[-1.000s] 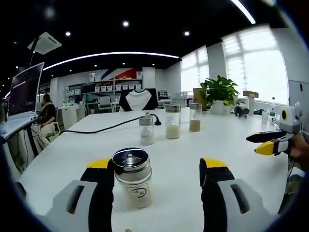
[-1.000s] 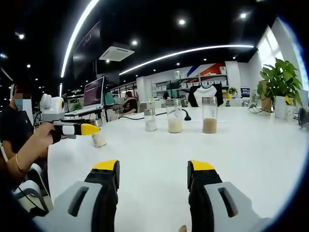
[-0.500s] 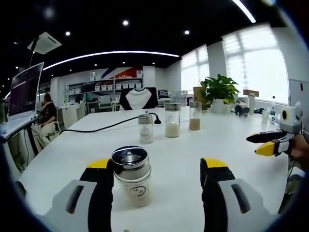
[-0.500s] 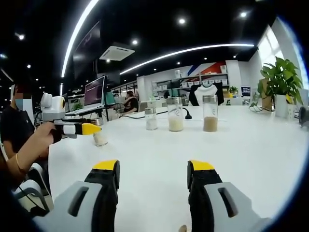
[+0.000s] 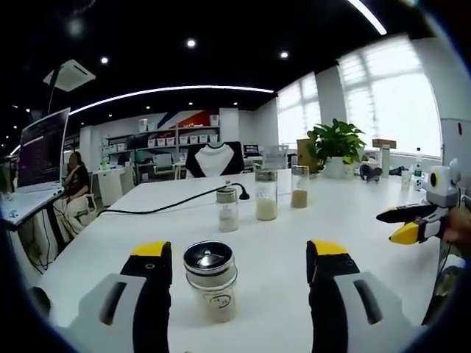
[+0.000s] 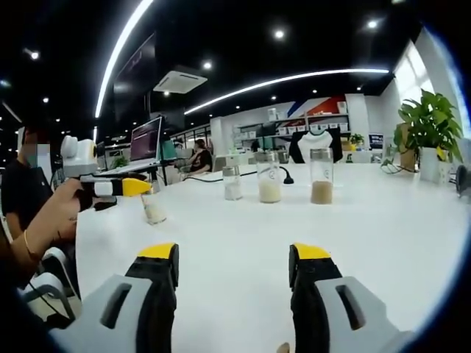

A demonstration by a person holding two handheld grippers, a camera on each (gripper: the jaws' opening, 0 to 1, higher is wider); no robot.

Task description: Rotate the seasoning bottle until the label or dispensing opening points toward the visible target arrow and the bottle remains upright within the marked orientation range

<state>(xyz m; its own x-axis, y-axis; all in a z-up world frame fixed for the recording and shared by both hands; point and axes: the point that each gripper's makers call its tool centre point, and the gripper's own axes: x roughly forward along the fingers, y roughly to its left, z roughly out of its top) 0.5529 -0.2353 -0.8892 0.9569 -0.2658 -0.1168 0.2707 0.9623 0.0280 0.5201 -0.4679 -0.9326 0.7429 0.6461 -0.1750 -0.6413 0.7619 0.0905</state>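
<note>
Seasoning bottle (image 5: 210,290) upright on the white table (image 5: 353,220), near the edge closest to the person, standing between the jaws of the left gripper (image 5: 238,254) but just beside the left jaw and apart from the right one. Jaws spread wide, gripping nothing; placed either side of the bottle, likely ready to close on it for the turn. Metal shaker lid facing up, a small printed mark on the glass turned toward the camera. No target arrow or marked range discernible on the tabletop.

Right gripper (image 6: 232,257) held low over the table, well apart from the bottle, jaws wide open and empty; probably parked clear so as not to knock anything.

Further toward the middle of the table, a row of three jars: small shaker (image 5: 228,209), taller jar with pale contents (image 5: 266,195), jar with brown contents (image 5: 299,187). Black cable (image 5: 165,206) trailing past them. Potted plant (image 5: 335,143) at the far window-side edge.
</note>
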